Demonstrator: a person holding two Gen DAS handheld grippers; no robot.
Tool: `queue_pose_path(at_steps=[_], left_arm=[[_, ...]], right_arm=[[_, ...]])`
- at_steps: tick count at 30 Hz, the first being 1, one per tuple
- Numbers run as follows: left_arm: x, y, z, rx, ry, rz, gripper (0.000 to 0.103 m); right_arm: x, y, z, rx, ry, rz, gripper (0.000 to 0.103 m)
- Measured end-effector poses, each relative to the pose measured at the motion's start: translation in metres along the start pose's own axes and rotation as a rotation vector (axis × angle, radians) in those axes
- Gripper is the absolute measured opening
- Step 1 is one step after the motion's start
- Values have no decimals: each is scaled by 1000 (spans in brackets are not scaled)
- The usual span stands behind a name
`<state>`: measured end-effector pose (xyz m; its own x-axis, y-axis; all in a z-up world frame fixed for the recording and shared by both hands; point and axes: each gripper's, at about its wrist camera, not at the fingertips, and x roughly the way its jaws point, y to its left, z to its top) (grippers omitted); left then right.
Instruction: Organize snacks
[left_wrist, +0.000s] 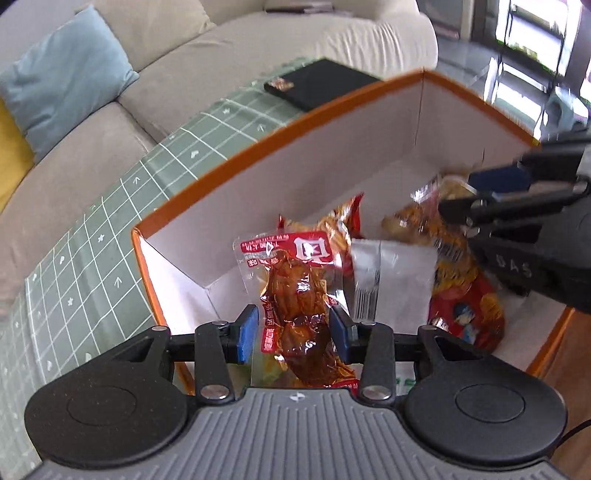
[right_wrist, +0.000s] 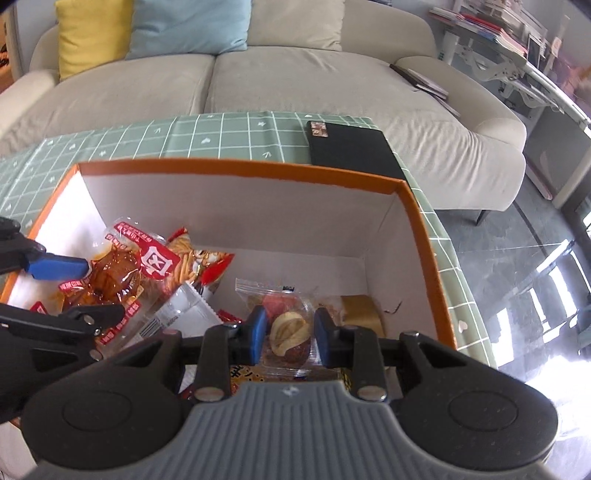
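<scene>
A green checked tablecloth (right_wrist: 229, 136) covers the table in front of a beige sofa (right_wrist: 258, 74). On it stands an open cardboard box (right_wrist: 236, 170) with an orange rim and white inner walls, and the snacks lie on its floor.

Toward the left end of the box, the left gripper (left_wrist: 293, 328) points steeply down over the rim. Its blue pads sit on either side of a clear packet of brown braised meat (left_wrist: 295, 295) with a red label, and both pads appear to touch the wrapper, so it is grasping that packet. The packet's upper end hangs inside the box, close to the left wall. Behind it leans a red bag of stick snacks (right_wrist: 192, 258), and just to its right lies a white packet with a barcode (left_wrist: 384, 273).

Further right, the right gripper (right_wrist: 290, 332) also reaches down into the box. Between its blue pads is a small clear packet holding a date stuffed with walnut (right_wrist: 286, 328). The pads stand just off the fruit on both sides; the clear wrapper spreads wider than the gap, but whether the pads press on it I cannot tell. Under this packet lies a larger red and yellow snack bag (left_wrist: 465, 295), and a tan packet (right_wrist: 360, 310) rests near the right wall.

Beyond the box, at the far right corner of the table, lies a flat black case (right_wrist: 351, 147).
</scene>
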<state>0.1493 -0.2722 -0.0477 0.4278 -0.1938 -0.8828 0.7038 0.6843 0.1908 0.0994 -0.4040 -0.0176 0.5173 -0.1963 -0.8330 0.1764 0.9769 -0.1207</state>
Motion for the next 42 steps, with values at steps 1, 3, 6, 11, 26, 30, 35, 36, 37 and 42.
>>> queue_pose_path(at_steps=[1,3,6,11,26,30,35,36,37,42], left_arm=[[2,-1,0,6,11,0,47],[3,1,-2,-7,16,-14,48],[1,5,0,-29,-4,-12,52],[-21,7,0,-31,-83,-13,75],[-117,35,-38,-166,-374,110,89],[-144,41,-56,-216,-463,144,89],[-181,44,-84,-269,-585,170,91],[-186,44,-89,-277,-601,177,92],[-191,45,-94,-289,-613,185,93],[-207,49,-125,-337,-654,179,96]], right_arm=[[1,1,0,-1,2,-1,27],[1,1,0,5,11,-4,27],[0,-1,-2,14,16,-7,27],[-11,-1,-1,26,11,-14,38],[-118,3,-10,96,-246,34,84],[-153,18,-21,118,-336,52,88],[-191,43,-42,90,-447,67,91],[-197,48,-47,89,-465,66,91],[-203,53,-51,91,-482,67,92],[-222,77,-75,116,-529,86,92]])
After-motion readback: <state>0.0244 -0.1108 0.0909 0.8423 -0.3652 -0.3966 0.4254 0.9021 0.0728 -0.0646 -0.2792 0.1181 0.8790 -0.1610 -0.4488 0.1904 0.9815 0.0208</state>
